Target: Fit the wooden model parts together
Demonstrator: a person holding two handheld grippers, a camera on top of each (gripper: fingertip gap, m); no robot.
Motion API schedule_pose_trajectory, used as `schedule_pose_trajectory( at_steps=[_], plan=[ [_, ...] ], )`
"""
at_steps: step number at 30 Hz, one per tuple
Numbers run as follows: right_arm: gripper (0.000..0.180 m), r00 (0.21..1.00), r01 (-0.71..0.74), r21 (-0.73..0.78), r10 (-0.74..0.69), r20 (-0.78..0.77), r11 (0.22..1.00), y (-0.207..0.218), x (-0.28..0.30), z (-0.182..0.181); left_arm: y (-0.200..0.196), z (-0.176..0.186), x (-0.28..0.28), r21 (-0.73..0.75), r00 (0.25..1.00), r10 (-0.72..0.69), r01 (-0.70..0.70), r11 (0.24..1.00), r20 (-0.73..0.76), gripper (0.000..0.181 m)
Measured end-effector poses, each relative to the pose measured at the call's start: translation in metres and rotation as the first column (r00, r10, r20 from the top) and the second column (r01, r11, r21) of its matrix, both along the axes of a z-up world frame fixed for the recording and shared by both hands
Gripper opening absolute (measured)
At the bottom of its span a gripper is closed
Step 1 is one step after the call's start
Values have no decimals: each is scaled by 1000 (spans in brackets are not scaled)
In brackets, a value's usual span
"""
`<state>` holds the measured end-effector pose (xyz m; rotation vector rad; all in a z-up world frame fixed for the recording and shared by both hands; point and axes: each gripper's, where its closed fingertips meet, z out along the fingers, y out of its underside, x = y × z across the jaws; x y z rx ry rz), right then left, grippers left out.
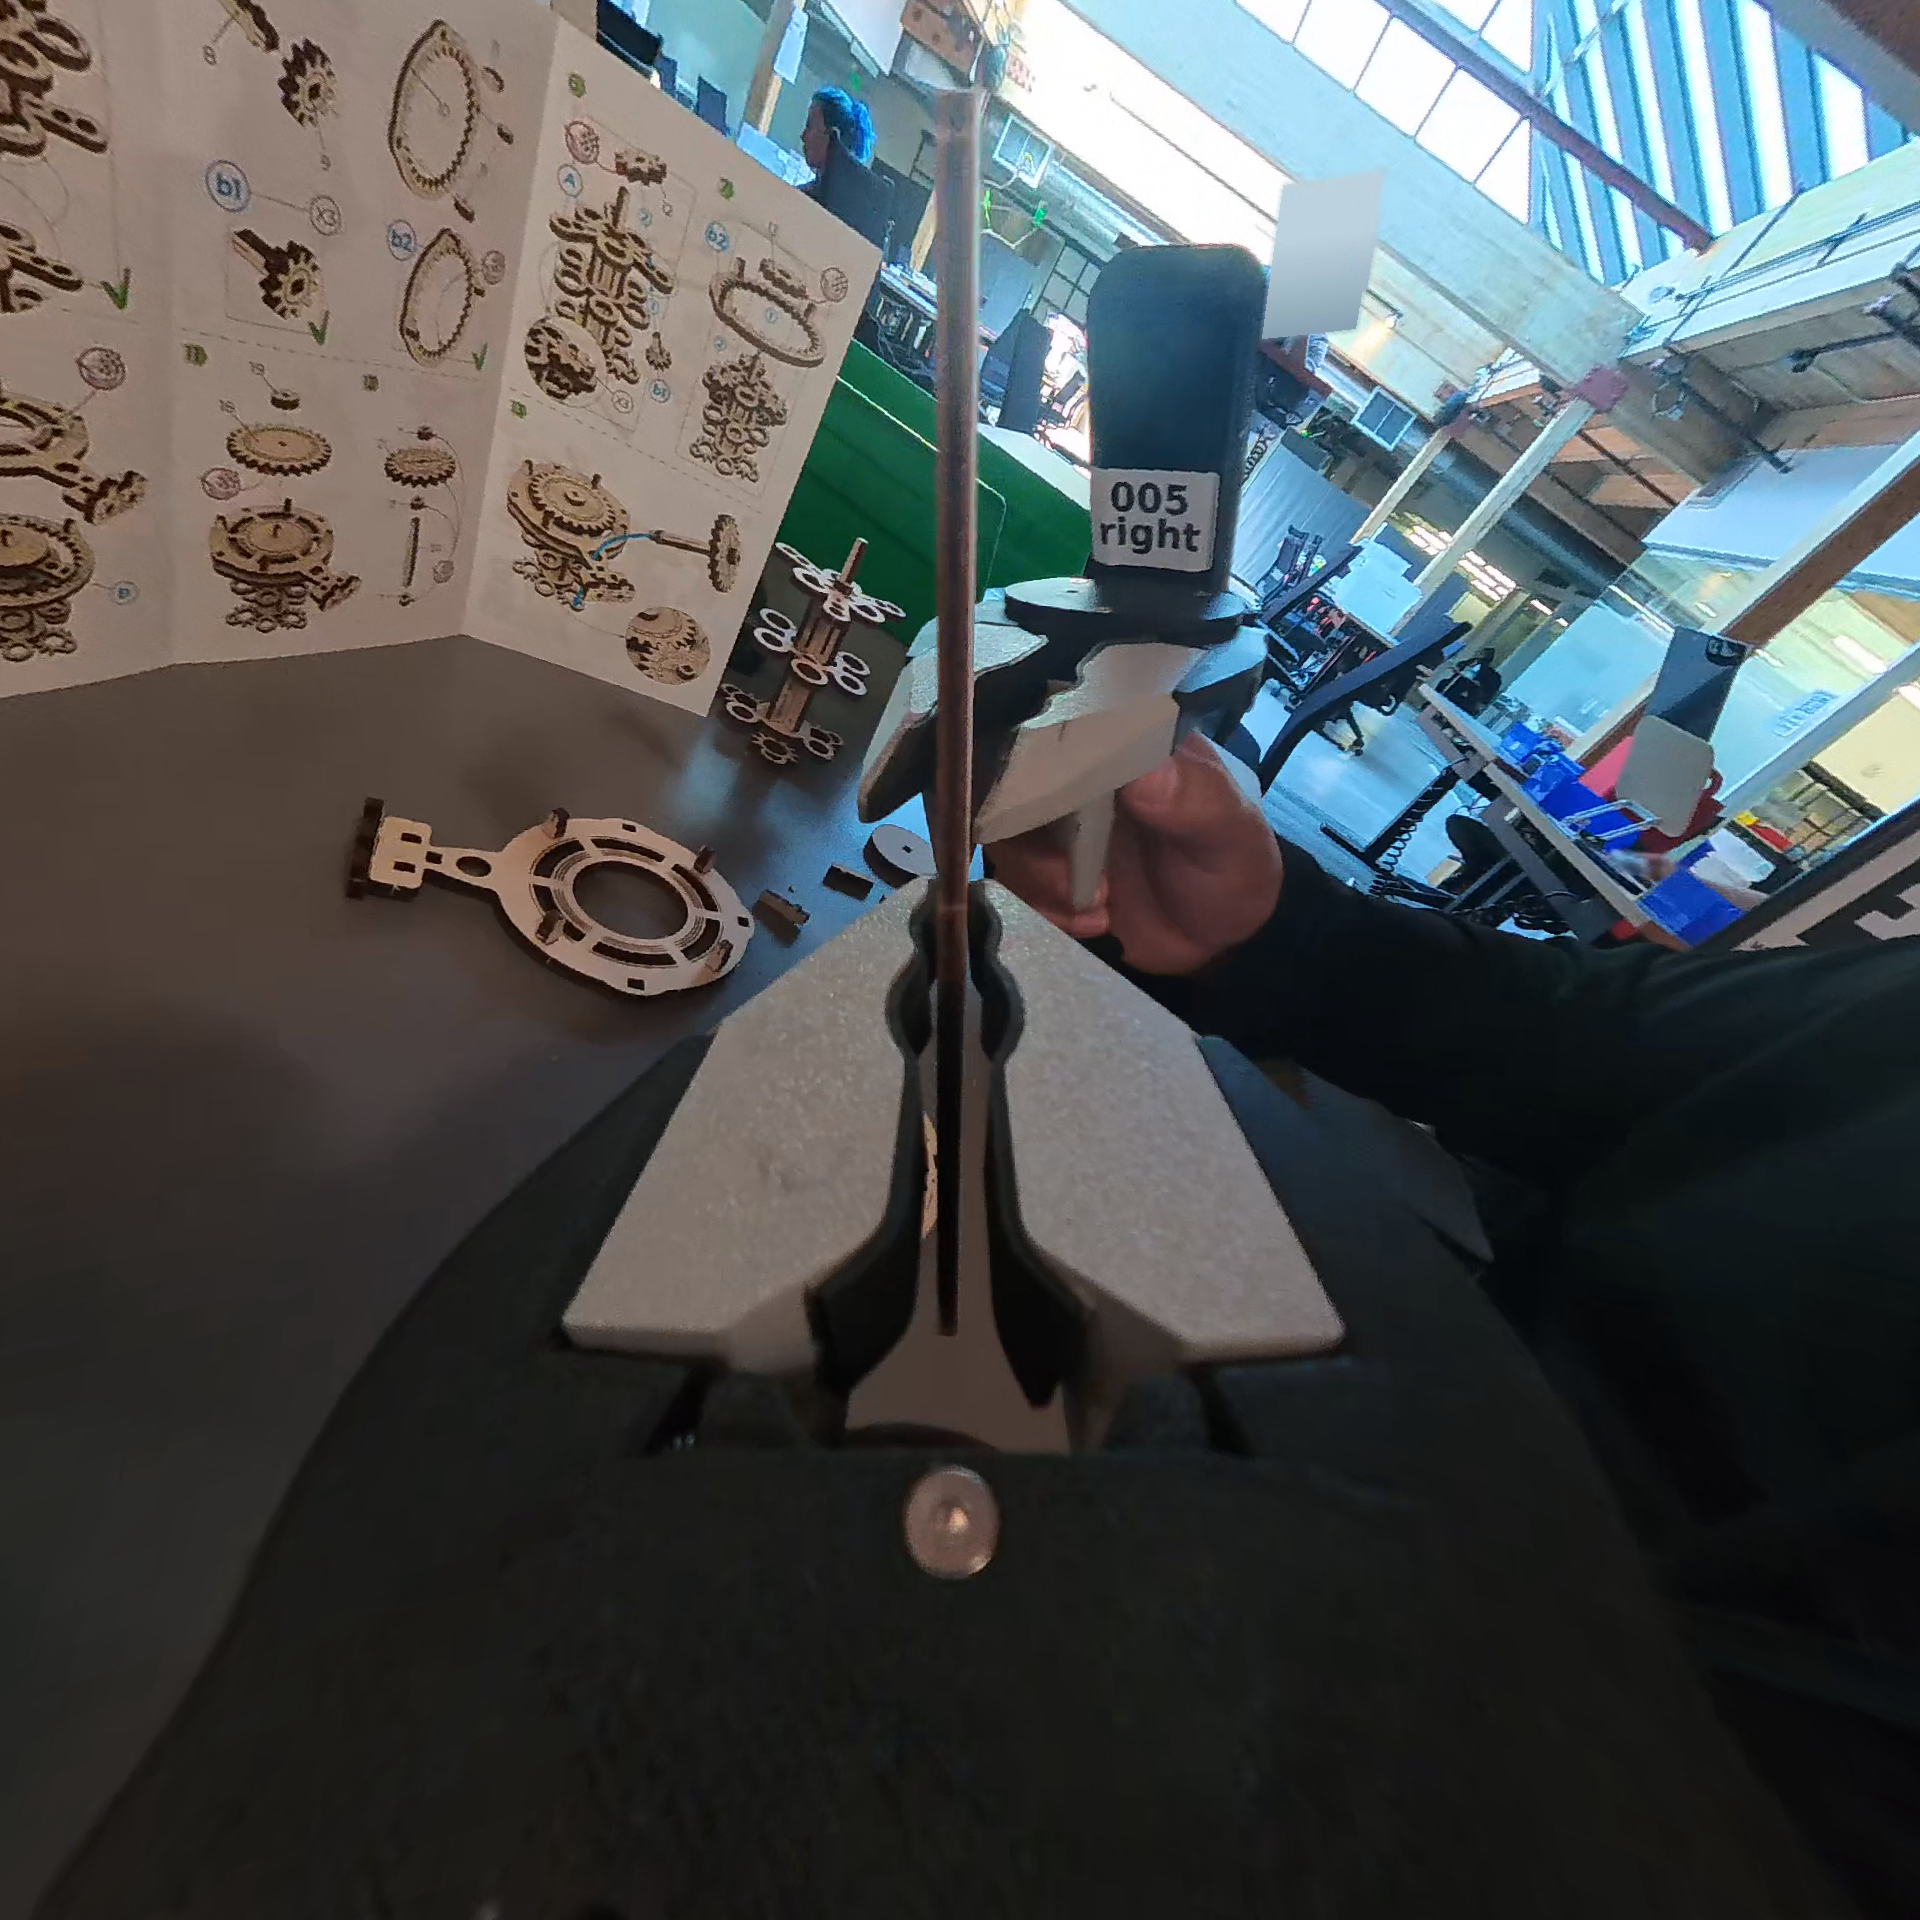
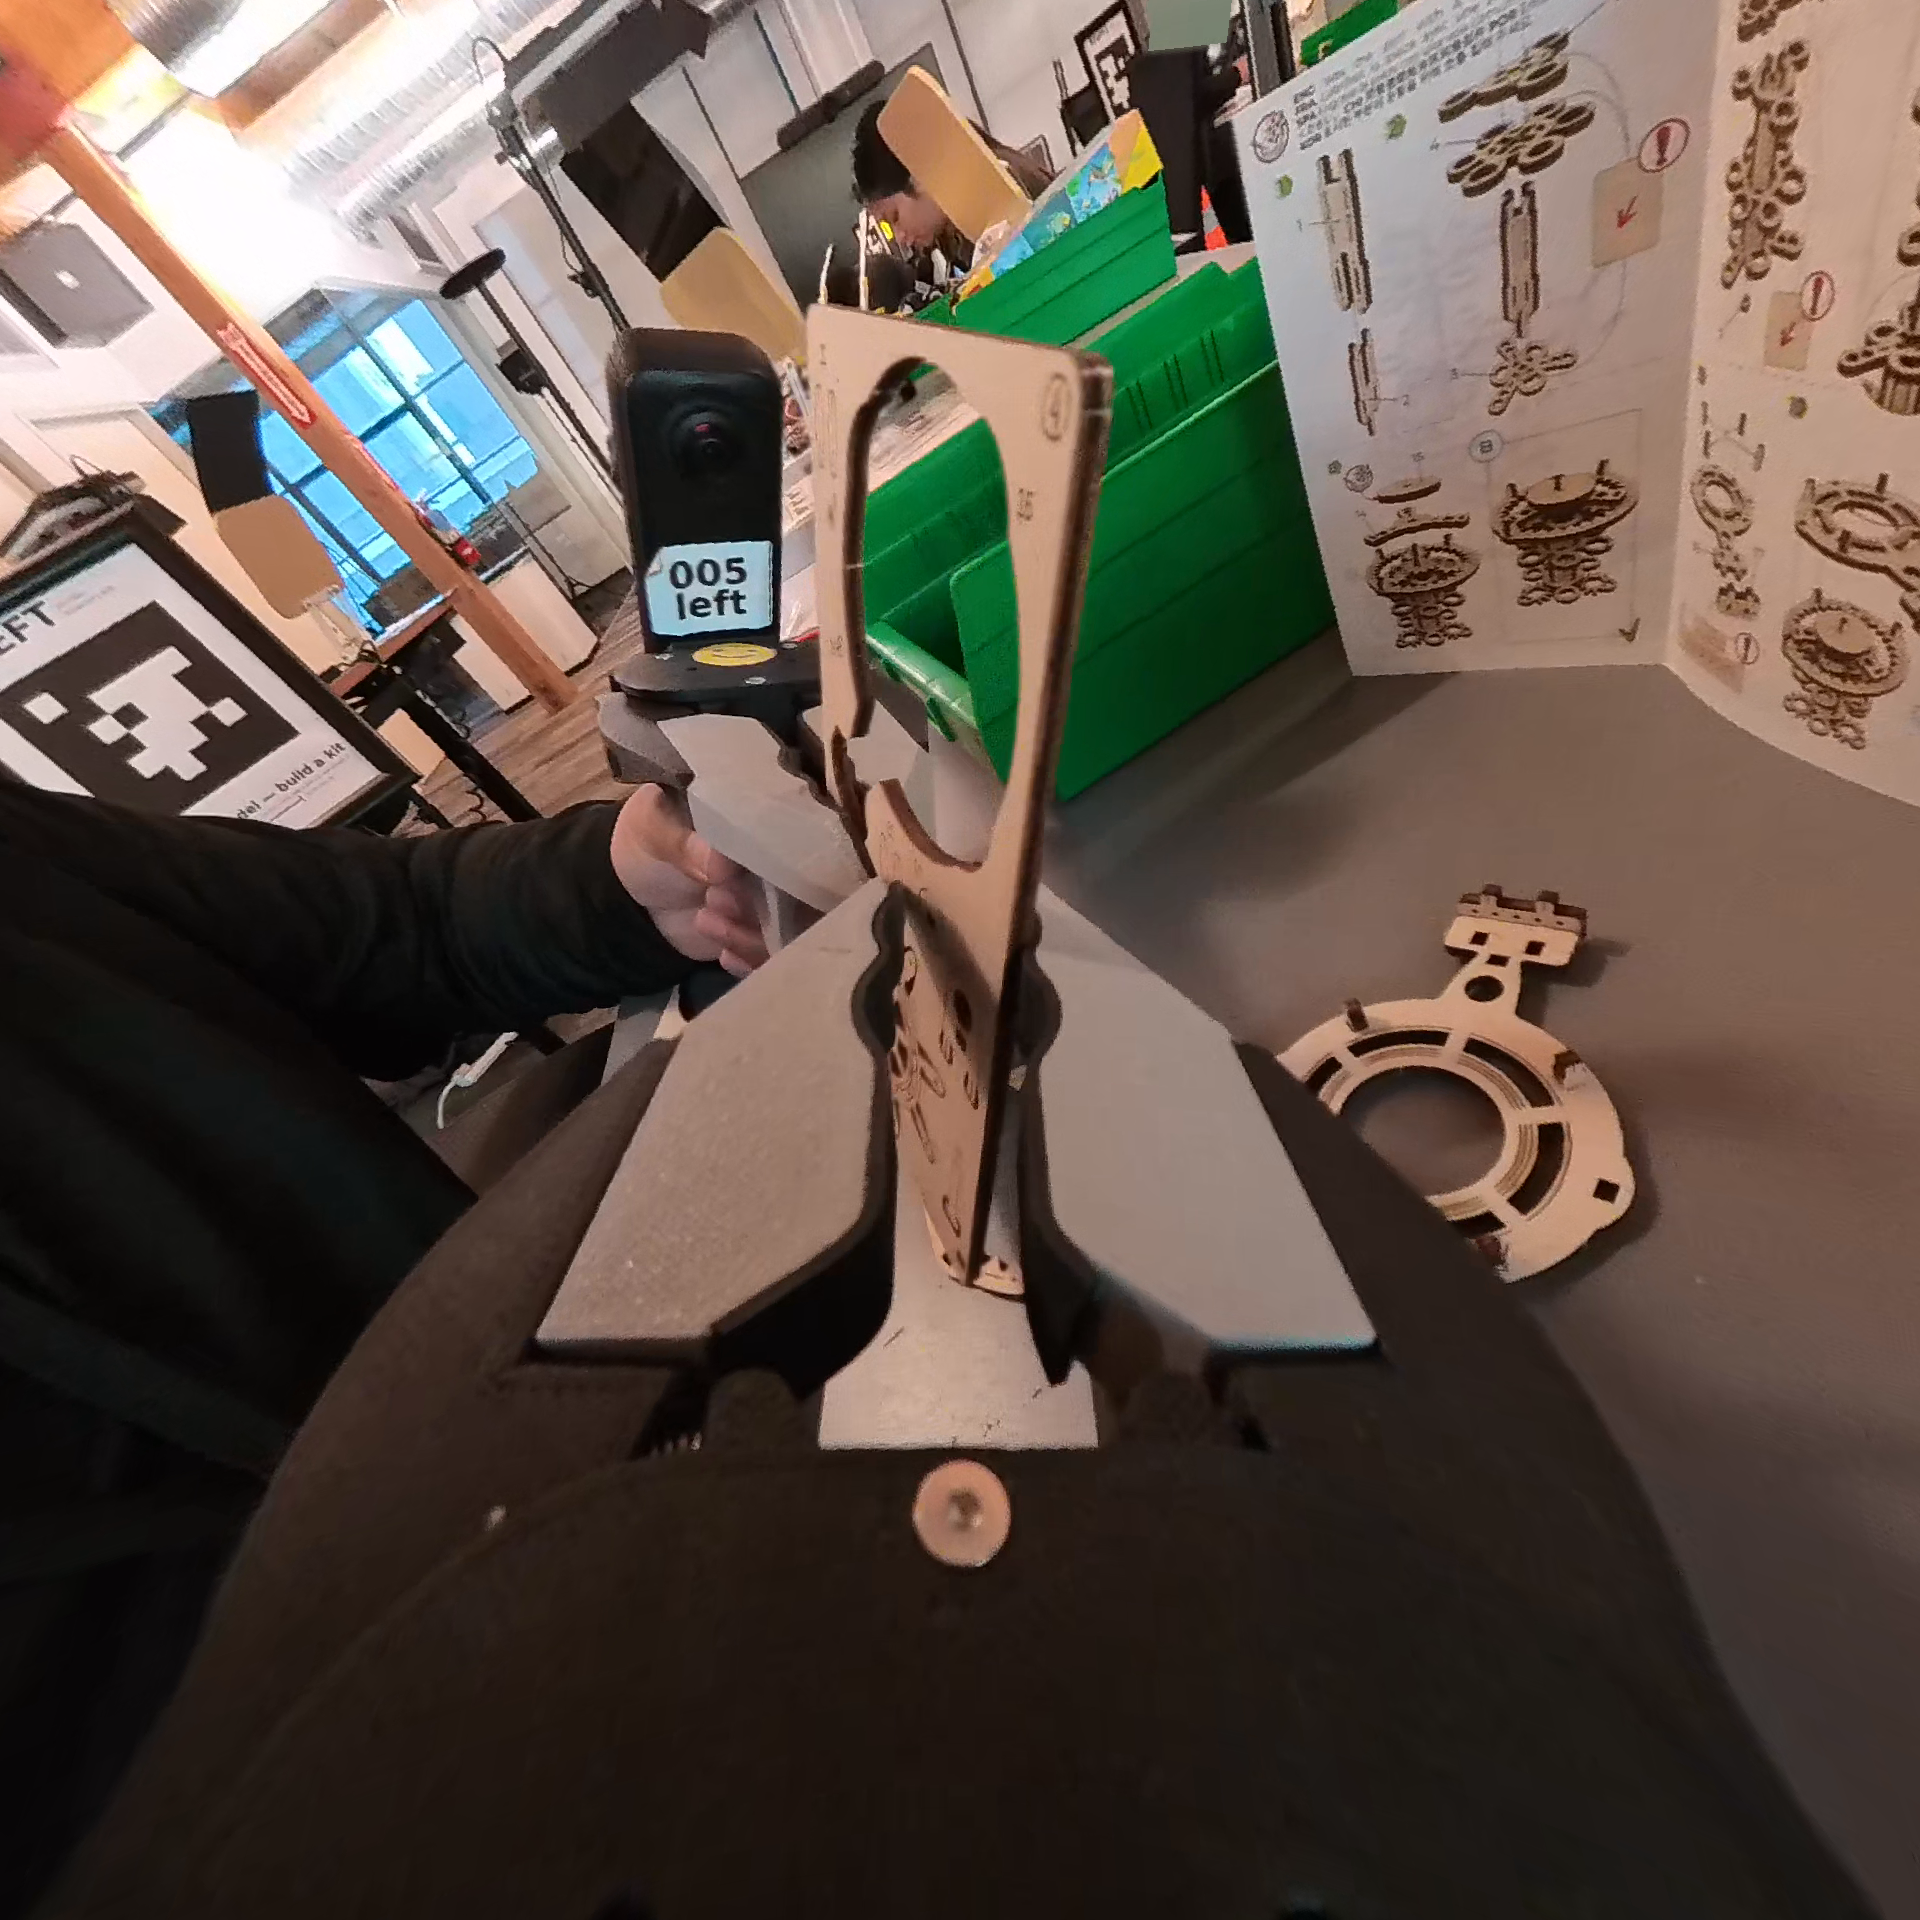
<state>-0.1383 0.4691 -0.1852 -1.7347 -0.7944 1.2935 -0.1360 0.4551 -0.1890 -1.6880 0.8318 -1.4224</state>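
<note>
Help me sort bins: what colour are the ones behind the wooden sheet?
Bright green bins, clearest in the right wrist view.

— Inspector: You are working in an open-plan workshop-office. Tall windows (image 1: 1621,114) and exposed timber beams (image 1: 1496,416) are showing overhead.

— Operator: What else is indicating that?

— Inspector: You are sitting at a grey worktable (image 2: 1558,831); green storage bins (image 2: 1122,582) are standing behind it, office chairs (image 1: 1340,675) and cluttered desks (image 1: 1538,821) are filling the hall, and a fiducial marker board (image 2: 156,707) is standing nearby.
</note>
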Motion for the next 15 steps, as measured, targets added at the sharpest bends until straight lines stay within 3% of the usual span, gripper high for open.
schedule_pose_trajectory(
  at_steps=[15],
  plan=[
    [20, 999, 31, -48, -31, 8, 998, 4, 0, -6, 2, -5, 1, 76, 995, 71, -66, 995, -69, 0]
  ],
)
